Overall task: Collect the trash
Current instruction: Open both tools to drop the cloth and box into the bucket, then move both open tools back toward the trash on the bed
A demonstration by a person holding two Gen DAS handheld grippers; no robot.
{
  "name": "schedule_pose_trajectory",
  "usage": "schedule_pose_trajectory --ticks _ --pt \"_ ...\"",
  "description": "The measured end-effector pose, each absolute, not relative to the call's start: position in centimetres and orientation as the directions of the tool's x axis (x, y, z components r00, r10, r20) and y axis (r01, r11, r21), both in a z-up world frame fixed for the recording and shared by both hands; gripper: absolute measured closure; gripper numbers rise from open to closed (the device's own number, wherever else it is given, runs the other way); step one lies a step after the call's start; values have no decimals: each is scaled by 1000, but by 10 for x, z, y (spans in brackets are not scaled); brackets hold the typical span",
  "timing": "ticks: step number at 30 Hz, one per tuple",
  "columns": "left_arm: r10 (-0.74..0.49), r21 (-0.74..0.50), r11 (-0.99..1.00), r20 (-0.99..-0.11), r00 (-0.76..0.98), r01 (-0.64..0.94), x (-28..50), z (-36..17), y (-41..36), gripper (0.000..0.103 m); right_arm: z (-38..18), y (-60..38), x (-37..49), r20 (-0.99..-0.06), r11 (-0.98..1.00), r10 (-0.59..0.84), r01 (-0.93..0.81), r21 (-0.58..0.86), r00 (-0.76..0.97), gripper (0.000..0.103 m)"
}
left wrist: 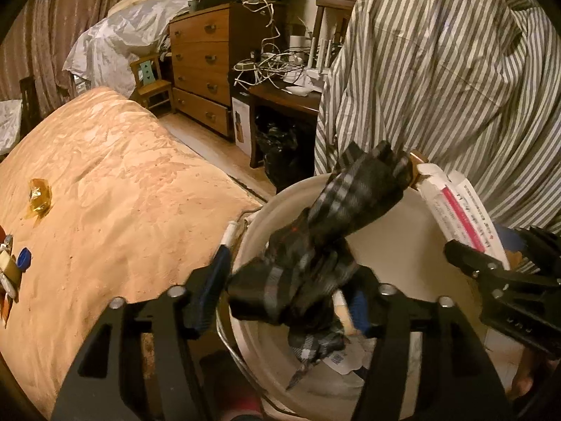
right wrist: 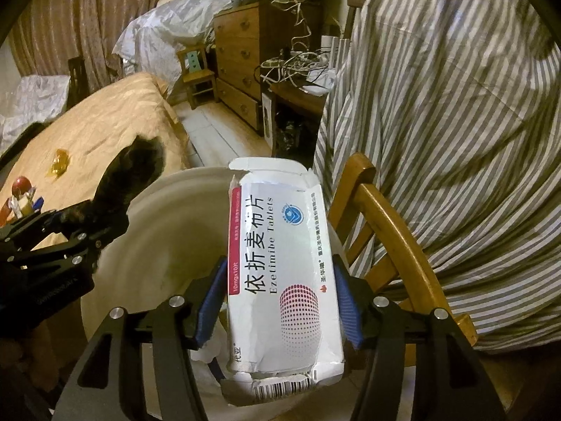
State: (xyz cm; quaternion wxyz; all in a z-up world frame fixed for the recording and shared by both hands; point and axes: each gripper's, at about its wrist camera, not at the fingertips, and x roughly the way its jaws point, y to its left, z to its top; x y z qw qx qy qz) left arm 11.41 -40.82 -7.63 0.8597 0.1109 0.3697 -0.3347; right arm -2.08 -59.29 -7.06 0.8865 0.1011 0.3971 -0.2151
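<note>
A dark plaid cloth (left wrist: 315,245) stands up between the fingers of my left gripper (left wrist: 287,273) over a white bucket (left wrist: 287,189). The pads stand a little off the cloth, so this gripper is open. Crumpled paper (left wrist: 343,361) lies at the bucket's bottom. My right gripper (right wrist: 278,266) is shut on a torn white tablet box (right wrist: 284,280) with a red stripe, held upright over the bucket's (right wrist: 182,179) right side. In the left wrist view the box (left wrist: 459,207) and right gripper (left wrist: 470,256) sit at the bucket's right rim. In the right wrist view the left gripper (right wrist: 87,231) is at the left.
A bed with an orange cover (left wrist: 122,193) lies left of the bucket, bearing an amber wrapper (left wrist: 38,196) and small items (left wrist: 14,270) at its edge. A wooden chair (right wrist: 385,217) under a striped sheet (left wrist: 455,70) stands right. A dresser (left wrist: 203,66) and cluttered desk stand behind.
</note>
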Motion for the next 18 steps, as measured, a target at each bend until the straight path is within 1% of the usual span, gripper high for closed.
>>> schedule_pose_trajectory --ticks 1,2,15,18 --pt "-494 -55 753 -705 509 655 114 -75 -407 35 -71 -594 -24 -745 884 -298 467 20 596 43" --pt "-493 -51 753 -703 512 656 114 -75 -407 35 -70 -596 -26 -742 879 -297 475 33 601 43" --pt "-488 -42 761 -695 528 647 115 -69 -395 35 -60 -587 -33 -725 877 -305 480 39 618 42" --pt "-490 -36 760 -687 537 649 115 -65 -386 35 -52 -579 -34 -706 880 -312 473 37 636 40"
